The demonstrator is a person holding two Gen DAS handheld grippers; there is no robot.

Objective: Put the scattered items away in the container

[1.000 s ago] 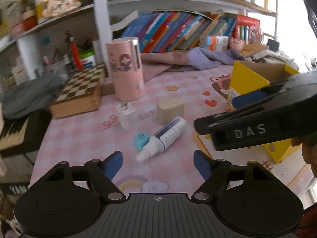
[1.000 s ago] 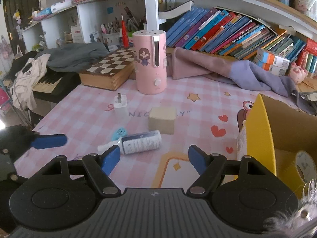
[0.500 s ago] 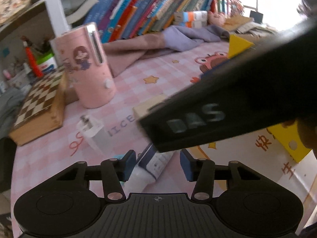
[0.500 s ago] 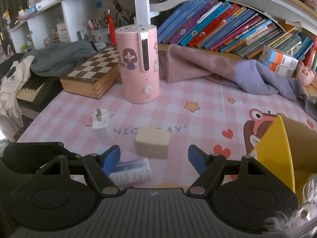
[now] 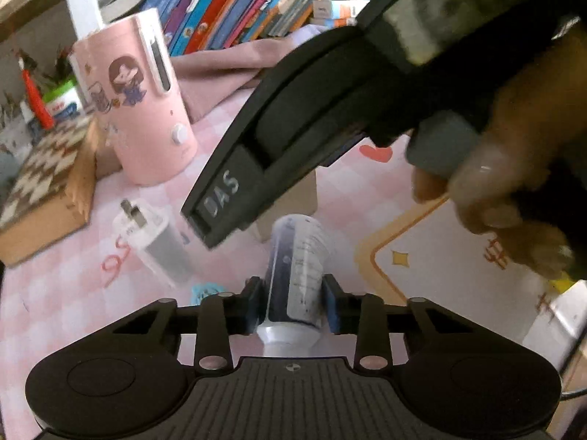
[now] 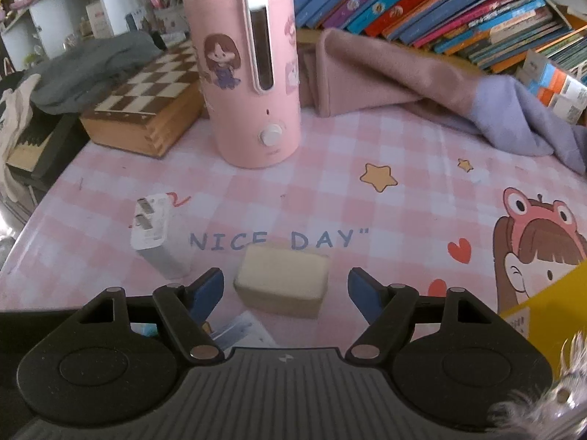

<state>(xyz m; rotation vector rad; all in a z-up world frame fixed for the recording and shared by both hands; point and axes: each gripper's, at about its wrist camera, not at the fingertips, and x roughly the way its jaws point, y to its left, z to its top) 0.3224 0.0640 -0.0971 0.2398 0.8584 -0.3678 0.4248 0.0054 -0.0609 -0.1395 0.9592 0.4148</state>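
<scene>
My left gripper (image 5: 293, 306) is shut on a white and dark blue bottle (image 5: 299, 267) that lies on the pink checked mat. A small blue cap (image 5: 207, 289) lies just left of it. My right gripper (image 6: 285, 288) is open, its fingers on either side of a cream block (image 6: 282, 280) but apart from it. A white plug adapter (image 6: 152, 233) lies left of the block; it also shows in the left wrist view (image 5: 154, 238). The yellow box (image 6: 543, 300) shows at the right edge. The right gripper's body crosses the left wrist view and hides most of the block there.
A tall pink humidifier (image 6: 249, 73) stands behind the items. A wooden chessboard box (image 6: 146, 102) is at the back left. A pink and purple cloth (image 6: 422, 88) lies along the bookshelf. A piano and grey clothes sit off the mat's left edge.
My left gripper moved forward and closed on the bottle. My right gripper moved forward and down to straddle the cream block, still open.
</scene>
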